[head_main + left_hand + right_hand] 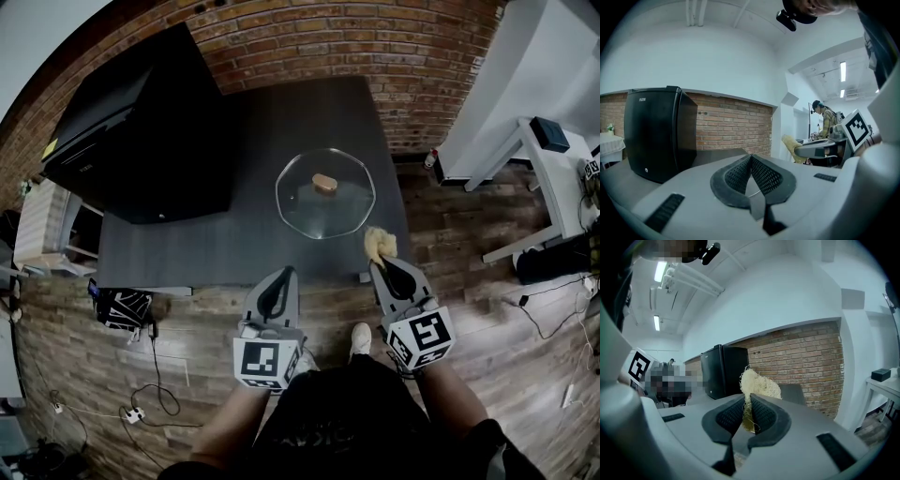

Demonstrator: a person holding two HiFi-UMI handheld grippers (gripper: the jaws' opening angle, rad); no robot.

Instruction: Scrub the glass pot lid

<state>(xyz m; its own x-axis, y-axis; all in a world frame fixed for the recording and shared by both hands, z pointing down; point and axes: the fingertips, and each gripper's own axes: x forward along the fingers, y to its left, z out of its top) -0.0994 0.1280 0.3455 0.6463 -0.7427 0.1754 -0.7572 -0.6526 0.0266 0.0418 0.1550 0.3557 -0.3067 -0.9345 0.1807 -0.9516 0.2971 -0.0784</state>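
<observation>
A round glass pot lid [325, 193] with a tan knob lies flat on the dark table [225, 244], near its right end. My right gripper [383, 260] is shut on a pale yellow fibrous scrubber [380, 244] [758, 384], held over the table's front right corner, just short of the lid. The scrubber sticks up from between the closed jaws in the right gripper view. My left gripper [285, 275] is shut with nothing in it, at the table's front edge below the lid. From the left gripper view [751, 159] the lid is hidden.
A black box-shaped appliance [141, 131] [658, 131] fills the table's left part. A brick wall [375, 37] runs behind. A white desk [553, 159] stands to the right, cables [141, 398] lie on the wooden floor, and a person [826, 119] sits far off.
</observation>
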